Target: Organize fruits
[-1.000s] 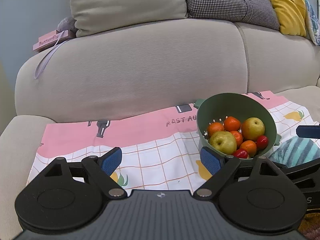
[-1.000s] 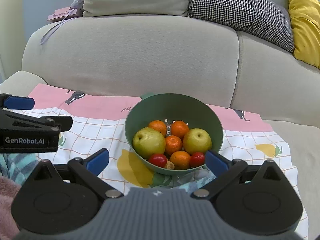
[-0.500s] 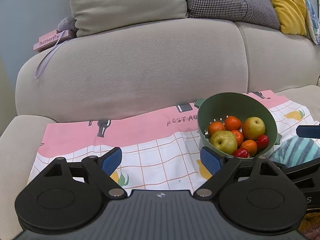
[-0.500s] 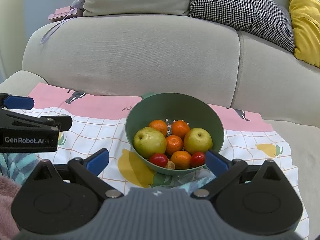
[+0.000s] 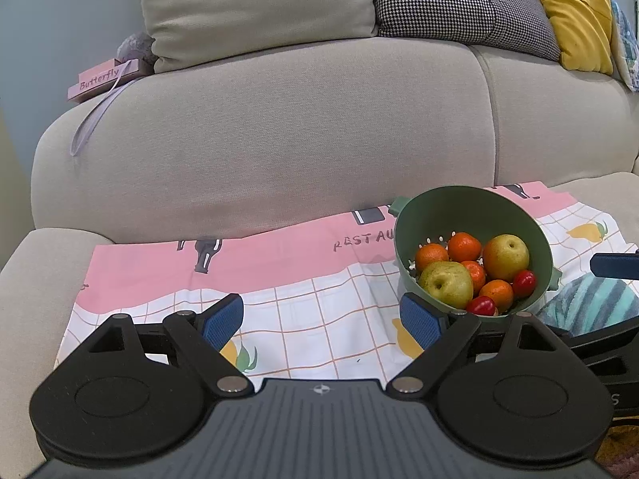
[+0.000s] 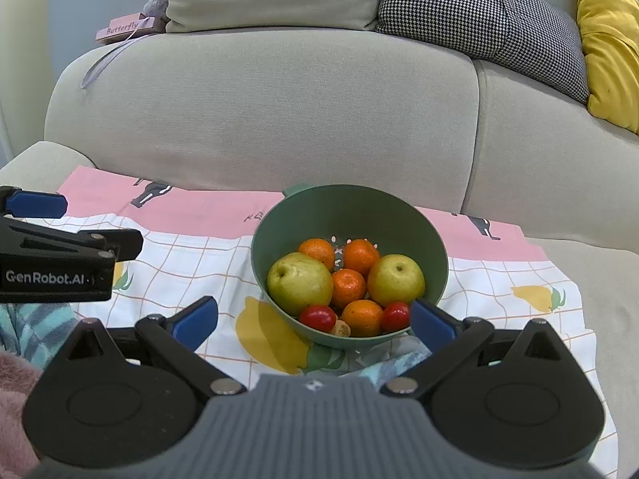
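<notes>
Both pairs of jaws stand wide apart with nothing between them. From its own camera the left gripper hangs over the checked part of a cloth, its blue pads clear of everything. The right gripper hovers just in front of a green colander bowl, whose near rim falls between that gripper's blue pads in its view.

Fruit fills the bowl — two yellow-green pears, one left and one right, several small oranges between and behind them, and two red cherry tomatoes at the near edge, with a small yellowish piece beside them. Drain holes show on the bowl's far wall.

Seen from the right wrist, the left gripper's side carries white lettering, "GenRobot.AI". The cloth, spread on a beige sofa seat, has a pink far band with dark figures and the partly hidden word "RESTAU"; its white grid bears yellow fruit prints. A teal striped fabric lies near the bowl.

Farther back, on the sofa's top left, sits a pink box marked "Butterfly" with a lilac ribbon trailing down. Beige, houndstooth and yellow cushions line the back.
</notes>
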Demonstrator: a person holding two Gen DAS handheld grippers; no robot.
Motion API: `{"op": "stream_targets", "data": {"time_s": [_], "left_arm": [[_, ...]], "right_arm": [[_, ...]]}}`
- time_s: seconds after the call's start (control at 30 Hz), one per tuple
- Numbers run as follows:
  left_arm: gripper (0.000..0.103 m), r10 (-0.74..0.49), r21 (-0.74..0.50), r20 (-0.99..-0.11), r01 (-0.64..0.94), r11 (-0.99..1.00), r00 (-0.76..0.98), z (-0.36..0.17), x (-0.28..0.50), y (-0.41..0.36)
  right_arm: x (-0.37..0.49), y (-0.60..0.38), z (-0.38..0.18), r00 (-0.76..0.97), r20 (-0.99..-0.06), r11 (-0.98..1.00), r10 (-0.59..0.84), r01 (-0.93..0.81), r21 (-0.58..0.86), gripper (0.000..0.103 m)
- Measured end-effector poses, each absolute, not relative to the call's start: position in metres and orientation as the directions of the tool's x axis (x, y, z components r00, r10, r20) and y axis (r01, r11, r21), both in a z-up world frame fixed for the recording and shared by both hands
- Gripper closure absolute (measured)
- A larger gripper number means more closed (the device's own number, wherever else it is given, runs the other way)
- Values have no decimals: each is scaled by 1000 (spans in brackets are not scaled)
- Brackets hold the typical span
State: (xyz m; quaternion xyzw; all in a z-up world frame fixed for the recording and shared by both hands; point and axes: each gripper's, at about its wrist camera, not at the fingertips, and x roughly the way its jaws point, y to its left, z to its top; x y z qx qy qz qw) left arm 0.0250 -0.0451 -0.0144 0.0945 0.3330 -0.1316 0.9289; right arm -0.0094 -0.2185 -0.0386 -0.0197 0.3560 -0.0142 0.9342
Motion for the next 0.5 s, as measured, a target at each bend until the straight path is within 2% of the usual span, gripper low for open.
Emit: {"op": "stream_targets", "data": {"time_s": [0.5], "left_arm": [[0, -188, 85, -626, 307, 948, 756, -10, 21, -47]], "right_arm": [[-10, -217, -38, 746, -665, 999, -43, 16, -47, 4]]}}
